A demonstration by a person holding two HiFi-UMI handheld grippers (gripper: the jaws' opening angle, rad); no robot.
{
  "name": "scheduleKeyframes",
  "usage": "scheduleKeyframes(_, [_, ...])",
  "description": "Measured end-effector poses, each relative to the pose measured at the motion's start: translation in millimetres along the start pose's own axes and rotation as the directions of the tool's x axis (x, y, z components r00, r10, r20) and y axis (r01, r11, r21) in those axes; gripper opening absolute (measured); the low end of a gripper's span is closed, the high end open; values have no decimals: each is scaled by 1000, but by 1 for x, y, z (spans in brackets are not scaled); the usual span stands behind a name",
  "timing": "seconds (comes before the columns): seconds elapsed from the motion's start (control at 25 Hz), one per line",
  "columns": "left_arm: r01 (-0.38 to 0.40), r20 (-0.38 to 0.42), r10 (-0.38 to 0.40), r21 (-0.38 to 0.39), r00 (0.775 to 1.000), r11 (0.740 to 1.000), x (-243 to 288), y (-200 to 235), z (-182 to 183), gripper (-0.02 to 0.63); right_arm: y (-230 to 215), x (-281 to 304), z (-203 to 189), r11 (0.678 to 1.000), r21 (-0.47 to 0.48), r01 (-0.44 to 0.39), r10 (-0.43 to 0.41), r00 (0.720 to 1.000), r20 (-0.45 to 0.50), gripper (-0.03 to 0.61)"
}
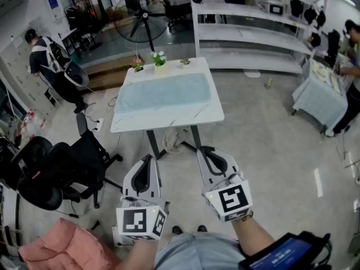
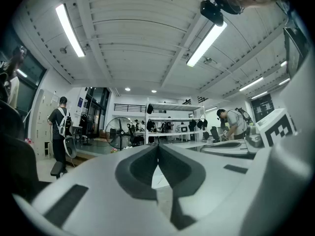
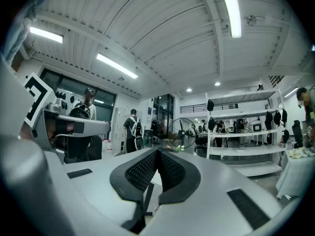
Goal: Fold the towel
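Note:
A light blue towel lies spread flat over most of a white table in the head view. Both grippers are held level in front of the person, short of the table's near edge and apart from the towel. My left gripper is shut, its dark pads meeting at the tips with nothing between them. My right gripper is shut as well, the ribbed pads touching and holding nothing. In the gripper views only a strip of the table's edge shows past the jaws.
Small potted plants stand at the table's far edge. Black office chairs and a pink cushion are at the left. A floor fan and white shelving stand behind. People stand at the far left and far right.

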State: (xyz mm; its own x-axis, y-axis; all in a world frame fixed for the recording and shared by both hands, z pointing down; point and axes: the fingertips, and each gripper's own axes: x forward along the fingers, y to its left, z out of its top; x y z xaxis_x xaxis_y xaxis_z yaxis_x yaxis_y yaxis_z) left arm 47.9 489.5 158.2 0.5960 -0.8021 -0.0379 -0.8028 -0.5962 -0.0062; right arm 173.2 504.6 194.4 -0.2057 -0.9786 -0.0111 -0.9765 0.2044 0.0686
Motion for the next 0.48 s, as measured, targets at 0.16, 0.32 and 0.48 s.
scheduleKeyframes(0.16, [0,-4,0,-2,1000,1000,1,-1,-2,8,-1,1,0,1000,5,3,-3,1000,-2,15])
scheduleKeyframes(0.32, [-6,-24,6,-8,1000,1000,0,-2,-8,8,-6,-1,-4,999,34,7,-7,1000,8,18])
scheduleKeyframes(0.48, [-28,-50,27,-12,998,1000,-4,9,-15,8,-6,5,-9,997,77,-2,2,1000,-6,40])
